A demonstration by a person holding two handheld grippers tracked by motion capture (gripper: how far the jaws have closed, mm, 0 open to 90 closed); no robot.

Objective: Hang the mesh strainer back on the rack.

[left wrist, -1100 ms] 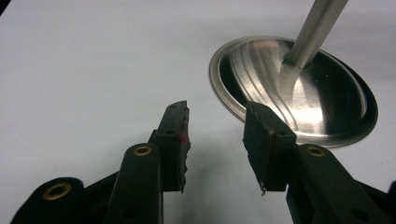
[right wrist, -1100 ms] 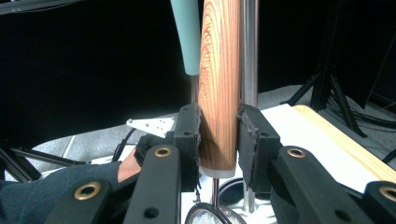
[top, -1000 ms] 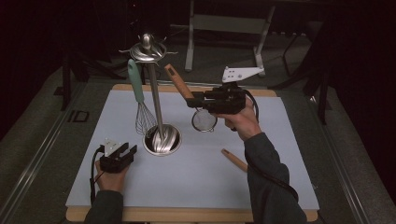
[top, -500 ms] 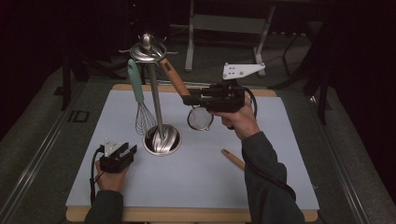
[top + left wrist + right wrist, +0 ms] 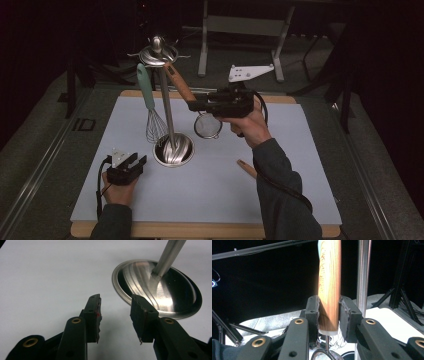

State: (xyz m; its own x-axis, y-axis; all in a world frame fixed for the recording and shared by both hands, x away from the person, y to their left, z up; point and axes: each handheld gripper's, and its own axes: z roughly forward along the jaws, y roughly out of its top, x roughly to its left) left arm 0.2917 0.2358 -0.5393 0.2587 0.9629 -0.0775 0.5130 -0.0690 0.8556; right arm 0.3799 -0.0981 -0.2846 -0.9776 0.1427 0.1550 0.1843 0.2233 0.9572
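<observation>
On the desk [image 5: 300,165], covered by a pale sheet, items run from largest to smallest.

Utensil stand [image 5: 167,115]: an upright steel pole on a round dished base, with a hooked crown at the top. It sits left of centre, probably so tools can hang clear of the surface.

Whisk [image 5: 150,107]: pale green handle, wire head hanging down beside the pole, apparently suspended from the crown.

Strainer [image 5: 207,125]: a small mesh bowl with a wooden handle [image 5: 329,290]. The handle slants up towards the crown while the bowl hangs just beside the stand's base. This is judged the item in hand, either heading for a hook or coming off one; which cannot be told.

Right gripper [image 5: 197,106]: raised beside the pole, its fingers clamped on the lower end of the wooden handle, a hold that leaves the handle's top free for a hook.

Left gripper [image 5: 131,164]: resting low on the sheet near the stand's base, fingers apart around nothing, seemingly idle.

Wooden piece [image 5: 246,167]: a short length lying on the sheet by the right forearm; its nature is unclear.
</observation>
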